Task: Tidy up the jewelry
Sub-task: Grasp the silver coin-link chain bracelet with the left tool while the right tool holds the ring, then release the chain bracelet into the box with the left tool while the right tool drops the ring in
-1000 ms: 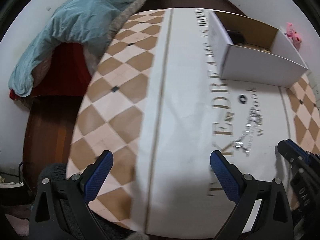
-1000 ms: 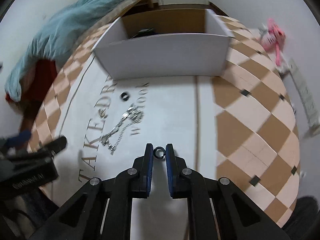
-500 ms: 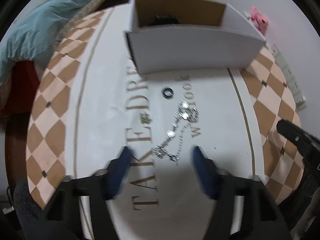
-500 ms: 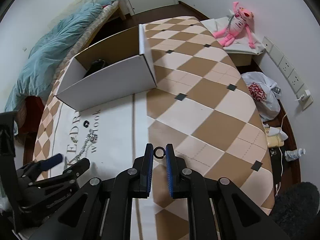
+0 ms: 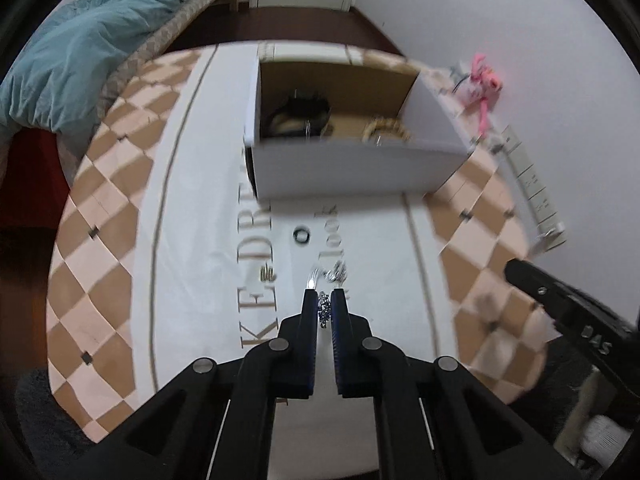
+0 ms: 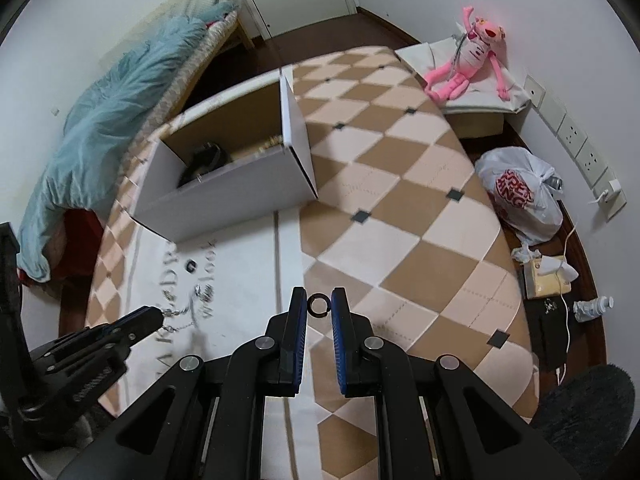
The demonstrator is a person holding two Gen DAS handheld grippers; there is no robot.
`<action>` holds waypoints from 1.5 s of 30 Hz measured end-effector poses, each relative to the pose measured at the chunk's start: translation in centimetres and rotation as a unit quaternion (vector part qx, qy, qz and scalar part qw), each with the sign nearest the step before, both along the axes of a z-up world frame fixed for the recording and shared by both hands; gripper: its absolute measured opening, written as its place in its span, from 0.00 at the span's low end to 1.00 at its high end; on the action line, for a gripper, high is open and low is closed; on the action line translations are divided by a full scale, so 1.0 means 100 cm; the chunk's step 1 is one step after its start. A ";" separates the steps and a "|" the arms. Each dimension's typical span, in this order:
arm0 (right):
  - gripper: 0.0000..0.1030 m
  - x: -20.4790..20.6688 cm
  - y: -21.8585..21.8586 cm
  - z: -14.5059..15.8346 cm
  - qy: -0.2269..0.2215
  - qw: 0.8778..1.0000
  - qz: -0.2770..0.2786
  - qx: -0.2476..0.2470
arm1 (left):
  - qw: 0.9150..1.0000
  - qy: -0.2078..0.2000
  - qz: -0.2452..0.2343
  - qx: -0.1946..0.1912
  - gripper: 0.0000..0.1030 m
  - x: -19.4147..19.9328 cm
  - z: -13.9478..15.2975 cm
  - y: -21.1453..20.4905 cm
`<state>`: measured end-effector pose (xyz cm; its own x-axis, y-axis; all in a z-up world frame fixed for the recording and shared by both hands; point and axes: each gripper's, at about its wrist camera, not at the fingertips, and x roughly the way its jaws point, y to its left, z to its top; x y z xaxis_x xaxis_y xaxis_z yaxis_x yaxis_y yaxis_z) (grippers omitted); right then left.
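Observation:
My left gripper (image 5: 324, 294) is shut on a silver chain necklace (image 5: 325, 306) that lies on the white middle of the table; the chain's far end (image 5: 334, 276) trails ahead of the fingertips. From the right wrist view the left gripper (image 6: 154, 316) pinches the chain (image 6: 180, 312) low over the table. My right gripper (image 6: 319, 304) is shut on a small black ring (image 6: 319, 305), held above the table. Another black ring (image 5: 301, 236) lies between the chain and the open white box (image 5: 356, 168), which holds dark and gold pieces.
The table (image 6: 400, 216) has a brown and cream checked cloth with a lettered white strip. A bed with a teal quilt (image 5: 76, 44) stands to the left. A pink plush toy (image 6: 472, 56), a white plastic bag (image 6: 520, 196) and floor clutter lie right.
My left gripper has swung to the chain and closed on it; it was wide open before. My right gripper has risen and turned right, the black ring still between its fingers.

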<state>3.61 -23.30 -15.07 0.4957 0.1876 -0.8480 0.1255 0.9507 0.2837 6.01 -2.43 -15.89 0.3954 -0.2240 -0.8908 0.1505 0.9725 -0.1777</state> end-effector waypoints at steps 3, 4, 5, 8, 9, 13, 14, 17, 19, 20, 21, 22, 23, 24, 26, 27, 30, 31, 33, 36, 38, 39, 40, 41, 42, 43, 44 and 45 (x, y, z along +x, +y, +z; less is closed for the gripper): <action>0.12 0.004 -0.002 0.016 -0.011 1.000 0.003 0.012 | 1.000 -0.016 -0.002 -0.018 0.04 0.005 0.023 0.004; 0.12 0.005 -0.003 0.022 -0.015 1.000 0.004 0.016 | 0.999 -0.021 -0.003 -0.024 0.04 0.007 0.031 0.005; 0.12 0.007 -0.002 0.028 -0.019 1.000 0.007 0.020 | 0.999 -0.025 -0.004 -0.032 0.04 0.010 0.040 0.006; 0.12 0.013 -0.002 0.044 -0.029 0.999 0.015 0.030 | 0.998 -0.041 -0.013 -0.048 0.04 0.015 0.065 0.006; 0.12 0.017 -0.001 0.051 -0.034 0.999 0.019 0.032 | 0.997 -0.046 -0.017 -0.053 0.04 0.016 0.071 0.005; 0.12 0.034 0.003 0.077 -0.054 0.997 0.036 0.035 | 0.995 -0.066 -0.031 -0.065 0.04 0.030 0.100 0.001; 0.12 0.040 0.004 0.084 -0.058 0.997 0.041 0.034 | 0.995 -0.070 -0.034 -0.066 0.04 0.036 0.106 0.000; 0.12 0.062 0.009 0.098 -0.064 0.996 0.058 0.030 | 0.994 -0.075 -0.036 -0.068 0.04 0.057 0.115 -0.002; 0.12 0.080 0.012 0.100 -0.057 0.996 0.067 0.032 | 0.995 -0.072 -0.037 -0.066 0.04 0.074 0.115 -0.003; 0.12 0.091 0.014 0.099 -0.051 0.996 0.071 0.034 | 0.995 -0.067 -0.038 -0.067 0.04 0.082 0.113 -0.003; 0.12 0.098 0.014 0.097 -0.045 0.996 0.074 0.037 | 0.995 -0.059 -0.036 -0.069 0.04 0.092 0.109 -0.003; 0.12 0.110 0.016 0.093 -0.035 0.995 0.080 0.039 | 0.996 -0.052 -0.037 -0.070 0.04 0.098 0.105 -0.004; 0.12 0.118 0.017 0.090 -0.027 0.995 0.082 0.039 | 0.996 -0.037 -0.038 -0.070 0.04 0.109 0.098 -0.004; 0.12 0.126 0.018 0.086 -0.019 0.995 0.086 0.035 | 0.996 -0.027 -0.035 -0.073 0.04 0.116 0.092 -0.004; 0.12 0.141 0.021 0.077 -0.003 0.995 0.093 0.030 | 0.997 -0.009 -0.037 -0.073 0.04 0.128 0.081 -0.006; 0.12 0.148 0.022 0.072 0.006 0.995 0.096 0.024 | 0.997 -0.001 -0.037 -0.074 0.04 0.134 0.076 -0.007; 0.12 0.165 0.025 0.059 0.028 0.994 0.107 0.009 | 0.997 0.016 -0.031 -0.069 0.04 0.144 0.064 -0.008; 0.12 0.169 0.026 0.055 0.035 0.993 0.111 0.005 | 0.997 0.021 -0.029 -0.066 0.05 0.146 0.062 -0.009; 0.13 0.178 0.029 0.046 0.057 0.991 0.125 -0.001 | 0.997 0.036 -0.018 -0.062 0.06 0.152 0.055 -0.008; 0.13 0.187 0.029 0.035 0.081 0.989 0.124 -0.008 | 0.998 0.058 0.002 -0.025 0.09 0.162 0.046 -0.009; 0.17 0.189 0.026 0.031 0.088 0.989 0.120 -0.011 | 0.998 0.061 0.013 -0.002 0.16 0.165 0.042 -0.006; 0.20 0.189 0.025 0.031 0.087 0.989 0.118 -0.015 | 0.998 0.054 0.016 0.004 0.24 0.165 0.042 -0.005; 0.25 0.189 0.024 0.031 0.086 0.989 0.116 -0.018 | 0.999 0.045 0.019 0.013 0.37 0.164 0.044 -0.003; 0.33 0.188 0.023 0.031 0.086 0.989 0.116 -0.016 | 0.999 0.037 0.020 0.019 0.45 0.163 0.045 -0.002; 0.36 0.188 0.022 0.032 0.085 0.990 0.114 -0.017 | 0.999 0.029 0.022 0.026 0.62 0.162 0.047 0.000; 0.37 0.187 0.022 0.033 0.081 0.990 0.111 -0.024 | 0.999 0.020 0.026 0.033 0.70 0.160 0.048 0.002; 0.37 0.186 0.022 0.035 0.077 0.990 0.111 -0.030 | 0.999 0.010 0.029 0.039 0.70 0.158 0.049 0.004; 0.37 0.185 0.022 0.036 0.074 0.991 0.108 -0.034 | 0.999 0.003 0.030 0.044 0.70 0.156 0.050 0.005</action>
